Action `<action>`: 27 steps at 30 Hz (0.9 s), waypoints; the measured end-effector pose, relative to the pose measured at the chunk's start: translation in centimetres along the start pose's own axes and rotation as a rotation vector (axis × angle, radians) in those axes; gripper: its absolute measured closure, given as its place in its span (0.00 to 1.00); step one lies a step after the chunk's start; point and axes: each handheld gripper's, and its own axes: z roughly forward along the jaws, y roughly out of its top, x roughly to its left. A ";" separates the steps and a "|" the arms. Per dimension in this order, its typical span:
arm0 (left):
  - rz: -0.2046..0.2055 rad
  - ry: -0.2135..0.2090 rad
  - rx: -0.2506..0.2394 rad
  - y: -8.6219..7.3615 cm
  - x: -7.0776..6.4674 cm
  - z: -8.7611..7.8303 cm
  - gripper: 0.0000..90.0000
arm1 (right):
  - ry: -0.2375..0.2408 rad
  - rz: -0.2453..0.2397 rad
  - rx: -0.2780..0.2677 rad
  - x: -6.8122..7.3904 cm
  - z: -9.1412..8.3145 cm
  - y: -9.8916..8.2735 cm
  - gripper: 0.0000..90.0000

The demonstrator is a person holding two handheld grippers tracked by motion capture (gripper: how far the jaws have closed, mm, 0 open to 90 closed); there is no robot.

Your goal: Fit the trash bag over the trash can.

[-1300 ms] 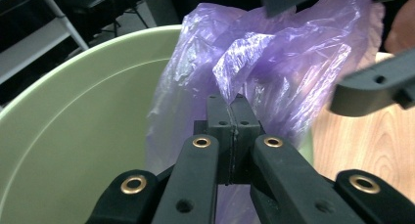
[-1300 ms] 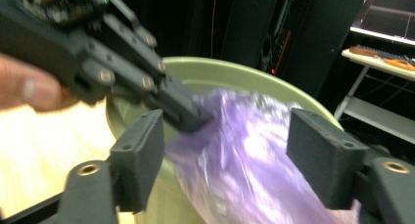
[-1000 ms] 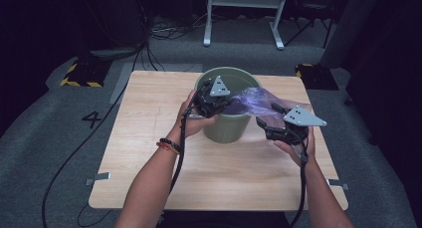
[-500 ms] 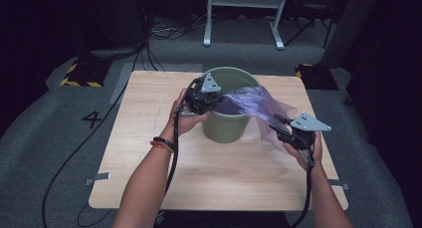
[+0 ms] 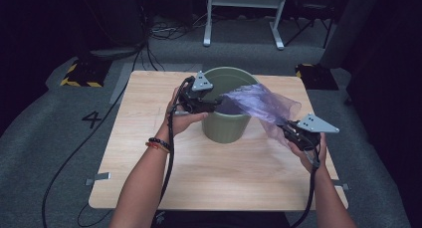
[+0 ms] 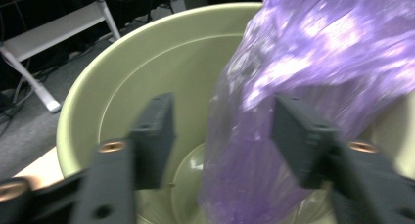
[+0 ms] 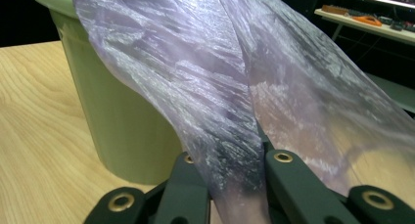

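Observation:
An olive-green plastic bin (image 5: 226, 123) stands upright at the middle of the wooden table (image 5: 149, 158). A thin purple plastic bag (image 5: 259, 103) hangs from inside the bin over its right rim. My left gripper (image 5: 211, 102) is at the bin's left rim, pointing in. Its jaws have just been opening and stand apart (image 6: 225, 106), with the bag (image 6: 303, 62) loose between them above the bin's inside (image 6: 98, 72). My right gripper (image 5: 291, 133) is to the right of the bin. Its jaws have just been closing and now pinch the bag's end (image 7: 220, 77) beside the bin wall (image 7: 122, 126).
The table's front half and left side are bare wood. Beyond the far edge a white stand (image 5: 244, 19) and cables lie on the grey floor. A yellow-and-black block (image 5: 79, 73) sits far left, and a dark box (image 5: 313, 73) far right.
My right gripper moved right and toward the person, drawing the bag out over the rim. My left gripper shifted slightly left at the rim.

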 end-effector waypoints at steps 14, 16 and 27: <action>0.107 -0.073 -0.075 1.9 -3.0 -1.6 0.24 | 0.006 -0.091 -0.003 1.5 1.3 4.6 0.94; 0.135 -0.083 -0.075 2.3 -3.6 -1.4 0.24 | 0.017 -0.109 0.001 1.9 1.6 5.3 0.93; 0.199 -0.043 -0.050 3.8 -5.1 -0.2 0.59 | 0.085 -0.156 0.004 3.6 2.5 7.0 0.92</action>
